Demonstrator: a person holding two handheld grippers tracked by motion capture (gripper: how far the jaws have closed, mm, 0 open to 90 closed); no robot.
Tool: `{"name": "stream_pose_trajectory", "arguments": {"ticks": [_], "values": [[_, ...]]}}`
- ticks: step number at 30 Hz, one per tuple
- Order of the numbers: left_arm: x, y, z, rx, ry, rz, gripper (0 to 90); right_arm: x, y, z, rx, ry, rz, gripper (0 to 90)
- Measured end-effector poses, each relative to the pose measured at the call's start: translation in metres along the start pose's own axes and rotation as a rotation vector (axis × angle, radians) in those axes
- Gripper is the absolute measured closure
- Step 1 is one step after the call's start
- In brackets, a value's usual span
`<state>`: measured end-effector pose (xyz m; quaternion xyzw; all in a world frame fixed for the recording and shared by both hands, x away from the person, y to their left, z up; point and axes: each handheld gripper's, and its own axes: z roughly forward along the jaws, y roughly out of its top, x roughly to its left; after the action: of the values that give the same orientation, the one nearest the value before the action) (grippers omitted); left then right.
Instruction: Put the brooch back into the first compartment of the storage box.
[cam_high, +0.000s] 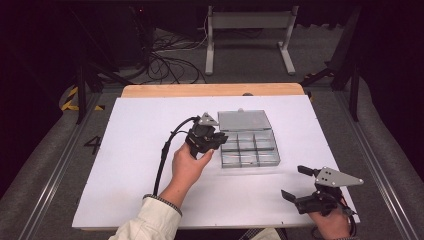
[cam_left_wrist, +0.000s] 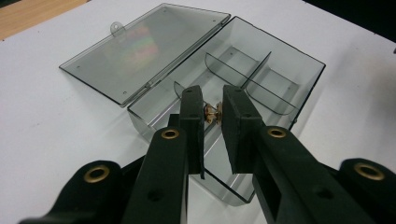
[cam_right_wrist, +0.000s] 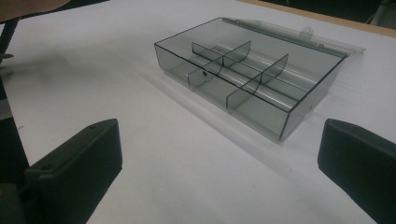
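Observation:
A clear smoky plastic compartment box (cam_high: 250, 163) lies on the white table with its lid (cam_high: 243, 120) folded back flat. My left gripper (cam_high: 219, 140), held in a hand, hovers at the box's left end. In the left gripper view its jaws (cam_left_wrist: 212, 114) are shut on a small brass-coloured part (cam_left_wrist: 213, 113) above the box (cam_left_wrist: 285, 51), over a near compartment. My right gripper (cam_high: 292, 182) rests near the table's front right, open with nothing between its jaws. The right gripper view looks past that gripper (cam_right_wrist: 219, 140) at the box (cam_right_wrist: 210, 86), whose compartments look empty.
The white board (cam_high: 140, 165) covers the table, with a wooden strip (cam_high: 210, 90) along the back edge. Cables (cam_high: 165, 65) and a metal stand (cam_high: 247, 22) sit on the floor beyond. Dark tripod legs (cam_high: 345, 75) flank the table.

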<state>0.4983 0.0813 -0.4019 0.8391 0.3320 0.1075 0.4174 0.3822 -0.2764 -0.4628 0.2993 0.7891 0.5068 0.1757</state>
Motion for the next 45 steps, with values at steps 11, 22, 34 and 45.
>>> {"name": "stream_pose_trajectory", "arguments": {"ticks": [11,22,34,45], "values": [[0.002,0.002,0.012,0.012,0.023,-0.020,79.0,0.000,0.000,0.000,-0.001,0.002,0.001,0.9],[0.002,0.001,0.015,0.023,0.029,-0.014,79.0,0.000,0.000,0.000,-0.002,0.003,0.002,0.9],[0.002,-0.002,0.027,0.048,0.064,0.018,78.8,0.000,0.000,-0.001,-0.004,0.005,0.002,0.9],[0.005,-0.005,0.038,0.060,0.091,0.037,78.8,-0.001,-0.001,-0.001,-0.003,0.003,0.006,0.9]]}}
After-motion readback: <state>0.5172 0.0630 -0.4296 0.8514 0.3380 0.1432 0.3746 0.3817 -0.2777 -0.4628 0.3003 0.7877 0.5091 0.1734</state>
